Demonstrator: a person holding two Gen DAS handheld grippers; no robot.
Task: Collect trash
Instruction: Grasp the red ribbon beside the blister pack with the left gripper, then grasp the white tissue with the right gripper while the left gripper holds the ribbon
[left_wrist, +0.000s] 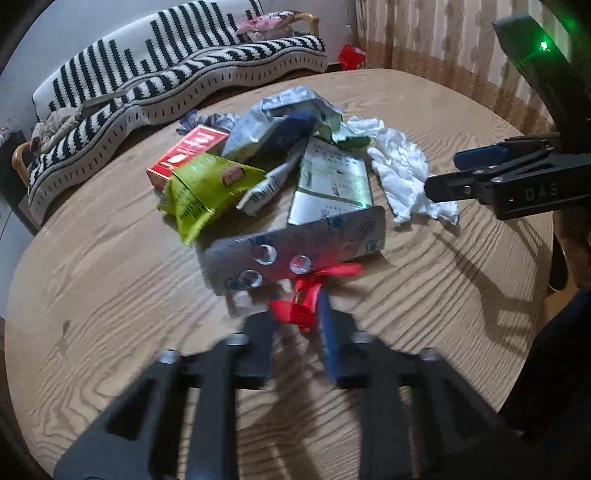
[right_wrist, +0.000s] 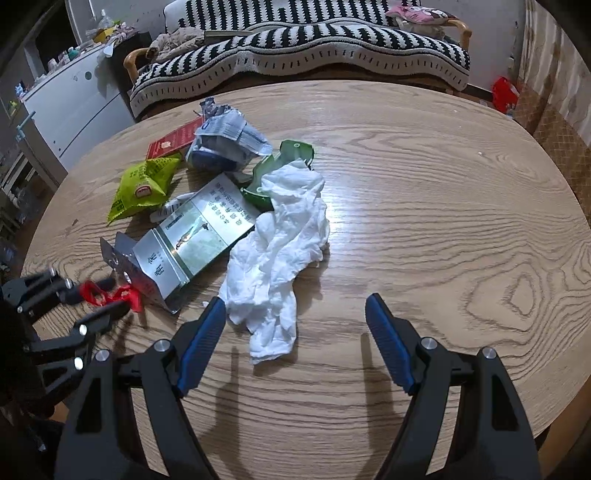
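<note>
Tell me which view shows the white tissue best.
The right wrist view: the white tissue lies whole and sharp just ahead of the open right gripper. The left wrist view shows it smaller, off to the right edge of the trash pile.

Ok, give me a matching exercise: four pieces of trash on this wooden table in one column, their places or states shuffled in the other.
1. crumpled white tissue
2. red ribbon scrap
3. lime green snack bag
4. red cardboard box

A. pinched in the left hand-held gripper
B. in front of the open right hand-held gripper
C. partly under the green bag
D. left edge of the pile

Pairs: 1-B, 2-A, 3-D, 4-C
</note>
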